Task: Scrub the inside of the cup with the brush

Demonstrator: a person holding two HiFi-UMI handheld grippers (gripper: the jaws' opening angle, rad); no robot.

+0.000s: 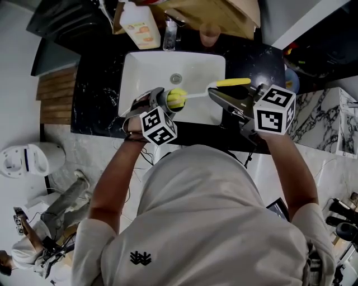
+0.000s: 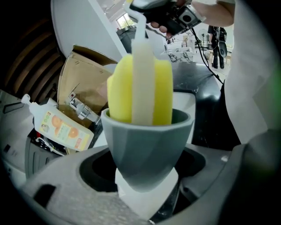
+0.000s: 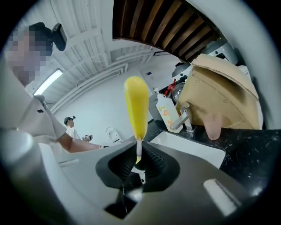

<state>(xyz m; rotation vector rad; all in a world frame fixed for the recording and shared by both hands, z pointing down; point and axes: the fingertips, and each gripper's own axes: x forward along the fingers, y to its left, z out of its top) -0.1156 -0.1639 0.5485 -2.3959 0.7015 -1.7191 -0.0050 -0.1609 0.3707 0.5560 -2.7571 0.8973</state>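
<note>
My left gripper (image 1: pixel 159 101) is shut on a grey faceted cup (image 1: pixel 163 99) and holds it over the white sink, mouth turned toward the right. In the left gripper view the cup (image 2: pixel 149 145) sits between the jaws. The brush's yellow sponge head (image 2: pixel 140 88), with a white spine, is stuck into the cup's mouth. My right gripper (image 1: pixel 215 94) is shut on the brush where the white shaft meets the yellow handle (image 1: pixel 232 82). In the right gripper view the yellow handle (image 3: pixel 136 110) stands up from the shut jaws (image 3: pixel 138 158), and the sponge end is hidden.
The white sink basin (image 1: pixel 140 67) is set in a black marble counter (image 1: pixel 95 106). Behind it stand a tap (image 1: pixel 170 33), a soap bottle with an orange label (image 1: pixel 140 25), a pink cup (image 1: pixel 210 33) and a cardboard box (image 1: pixel 224 14). Another person (image 1: pixel 33 246) is at lower left.
</note>
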